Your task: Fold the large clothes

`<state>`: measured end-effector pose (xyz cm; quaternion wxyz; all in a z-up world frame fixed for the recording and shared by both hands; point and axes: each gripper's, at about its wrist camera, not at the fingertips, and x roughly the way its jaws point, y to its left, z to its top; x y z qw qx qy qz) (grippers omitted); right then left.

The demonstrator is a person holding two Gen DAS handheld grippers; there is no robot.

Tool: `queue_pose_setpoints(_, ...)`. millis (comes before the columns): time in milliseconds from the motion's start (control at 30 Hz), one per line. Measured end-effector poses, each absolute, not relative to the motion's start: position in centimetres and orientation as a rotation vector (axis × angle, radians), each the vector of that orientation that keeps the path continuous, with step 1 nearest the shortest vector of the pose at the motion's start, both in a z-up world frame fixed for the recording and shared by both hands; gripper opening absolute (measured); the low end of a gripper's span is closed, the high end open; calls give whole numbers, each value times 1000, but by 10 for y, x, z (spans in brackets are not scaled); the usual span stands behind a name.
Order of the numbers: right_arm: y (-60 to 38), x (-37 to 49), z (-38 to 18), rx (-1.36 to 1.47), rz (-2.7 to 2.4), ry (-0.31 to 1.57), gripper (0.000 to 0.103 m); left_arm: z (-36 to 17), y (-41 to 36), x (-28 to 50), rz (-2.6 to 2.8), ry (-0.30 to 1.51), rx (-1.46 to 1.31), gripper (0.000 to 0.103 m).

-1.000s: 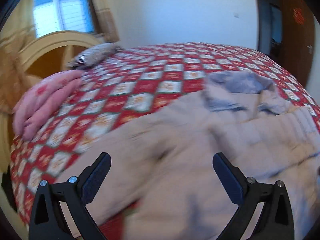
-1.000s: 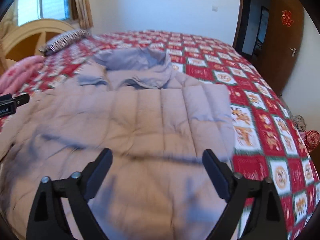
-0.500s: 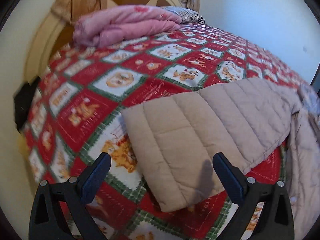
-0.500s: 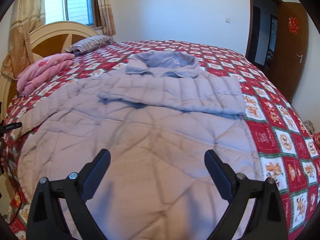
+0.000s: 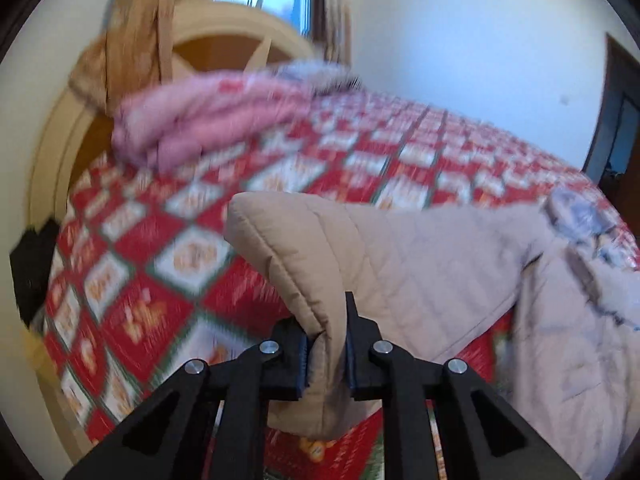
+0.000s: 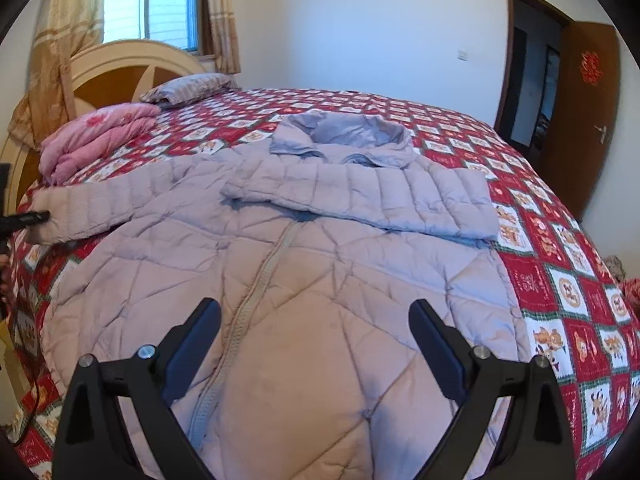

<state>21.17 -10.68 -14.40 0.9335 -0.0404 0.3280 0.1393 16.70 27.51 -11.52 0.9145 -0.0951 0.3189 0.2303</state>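
A long pale beige quilted down coat (image 6: 320,264) lies face up on the bed, hood (image 6: 344,132) toward the far side. One sleeve (image 6: 372,196) is folded across the chest. The other sleeve (image 5: 360,256) stretches out to the left. My left gripper (image 5: 326,350) is shut on that sleeve's cuff and holds it raised off the bedspread; its tip also shows in the right wrist view (image 6: 28,218). My right gripper (image 6: 316,344) is open and empty above the coat's lower front, near the zipper (image 6: 256,280).
The bed has a red, white and green patterned bedspread (image 6: 560,280). A folded pink quilt (image 6: 96,136) and a striped pillow (image 6: 188,86) lie by the cream headboard (image 6: 132,56). Curtained window behind; brown door (image 6: 588,112) at right.
My left gripper has closed on the cuff of the outstretched sleeve and lifted it off the bed. My right gripper stays open and has pulled back slightly over the coat's lower front.
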Motion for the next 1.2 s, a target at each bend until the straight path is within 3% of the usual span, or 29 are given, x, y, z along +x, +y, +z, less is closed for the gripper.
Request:
queue_pose_setpoints(300,-145,215,-138,81,214,645,97,-13,165,209,258,461,-9,13)
queue_pose_setpoints(600,-183,208,-141,147,158,634,97,-25,2,265,-26,460,93,13)
queue_pose_setpoints(700,-195,208,-147,164,137,650,97,-37,-40,279,-44,486,135,26)
queue_pose_setpoints(767,-201,208,-152,173,127,665,97,-43,-69,281,-52,477,164,56)
queue_pose_setpoints(867,-208,210,-159,177,126,688,97,-42,-86,275,-75,422,163,81)
queue_pose_setpoints(933,-211,213,-163,182,123,707,97,-39,-87,273,-65,397,162,89)
queue_pose_setpoints(1200,-190,233,-151,154,186,731,98,-81,7,287,151,495,119,90)
